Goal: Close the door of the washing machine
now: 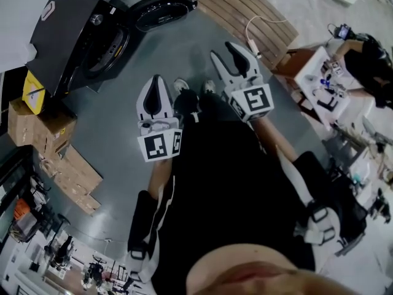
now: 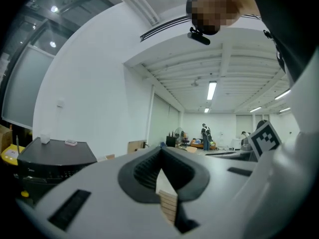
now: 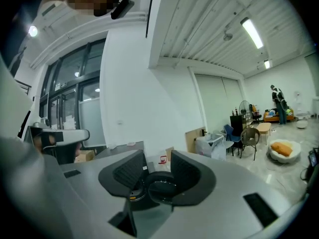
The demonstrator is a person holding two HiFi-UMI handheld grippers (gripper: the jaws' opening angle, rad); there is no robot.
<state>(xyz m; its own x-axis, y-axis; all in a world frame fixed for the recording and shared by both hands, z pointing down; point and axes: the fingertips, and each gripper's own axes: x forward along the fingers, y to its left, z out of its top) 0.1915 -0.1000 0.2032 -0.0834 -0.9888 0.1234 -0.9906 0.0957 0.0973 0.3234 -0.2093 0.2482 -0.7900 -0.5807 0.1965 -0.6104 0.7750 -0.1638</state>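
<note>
Close to my body, left claw [image 1: 158, 82] is clenched on nothing; right claw [image 1: 225, 51] is released, jaws apart. Further off, washing machine [image 1: 73, 39] w/ round door [image 1: 163, 8] swung open; prob. rigid, swings easy on its hinge, so I'd push its free rim.

Bare floor [image 1: 123, 103] open toward washing machine [image 1: 67, 32]; door [image 1: 161, 10] swung out beside it; perhaps 3 cardboard boxes [image 1: 40, 131] crowd left.

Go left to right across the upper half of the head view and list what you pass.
washing machine → its open door → right gripper, fingers apart → white table → seated person
</note>
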